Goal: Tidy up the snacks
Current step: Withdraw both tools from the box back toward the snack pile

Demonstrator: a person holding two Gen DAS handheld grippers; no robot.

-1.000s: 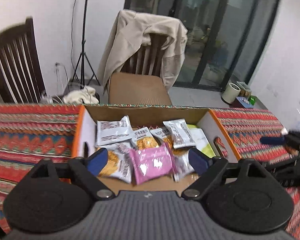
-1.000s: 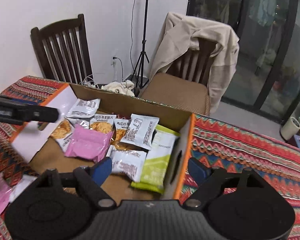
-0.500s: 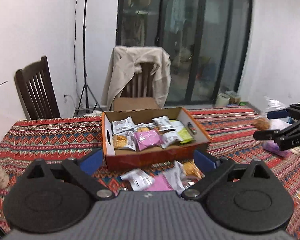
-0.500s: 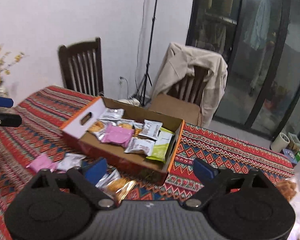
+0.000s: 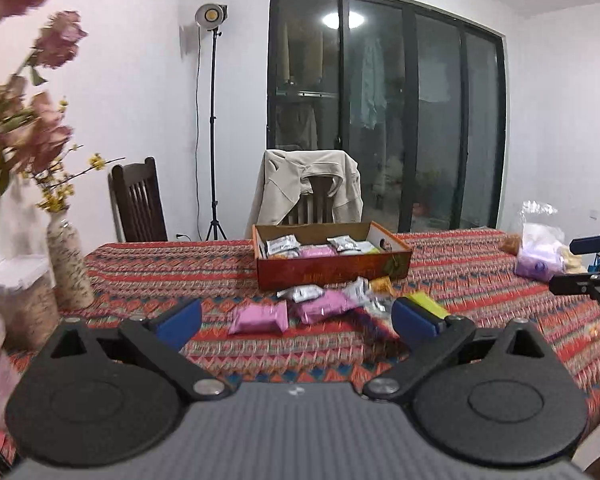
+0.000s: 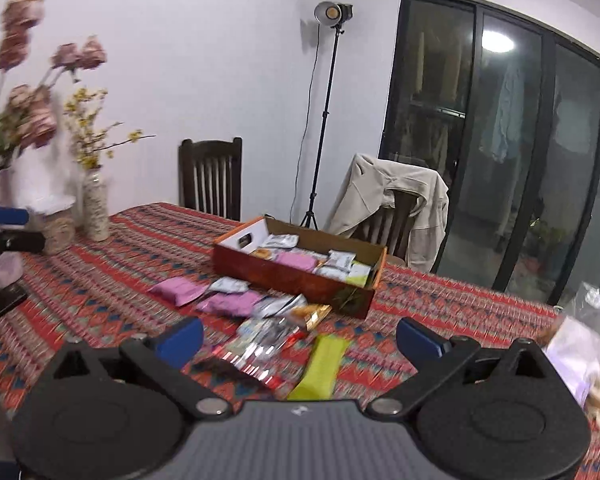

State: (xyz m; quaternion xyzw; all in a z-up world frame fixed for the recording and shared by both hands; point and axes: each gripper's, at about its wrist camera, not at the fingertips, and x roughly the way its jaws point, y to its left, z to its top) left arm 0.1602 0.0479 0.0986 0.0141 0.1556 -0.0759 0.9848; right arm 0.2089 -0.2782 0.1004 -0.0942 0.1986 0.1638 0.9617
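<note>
Behind the table stood a dark glass door, a studio lamp on a stand and a chair (image 5: pixel 312 196) draped with a beige jacket. Your patterned tablecloth (image 5: pixel 160 264) carried an open cardboard box (image 5: pixel 332 270) near the far edge, and several snack packets lay inside it, a pink one (image 6: pixel 296 260) among white ones. In front of the box, loose packets were scattered on the cloth: a pink packet (image 5: pixel 258 319) lay nearest your left side, a second pink packet (image 5: pixel 324 310) sat just beside it, a silver packet (image 5: pixel 302 292) lay close to the box wall, and a yellow-green packet (image 6: pixel 324 364) lay nearest the right camera. You held your left gripper (image 5: pixel 296 318) above the cloth with its blue pads spread wide and nothing between them. Your right gripper (image 6: pixel 298 338) was equally wide and empty, hovering over the scattered pile. A vase (image 5: pixel 68 264) of flowers stood at the left end of the table, well apart from the box.
</note>
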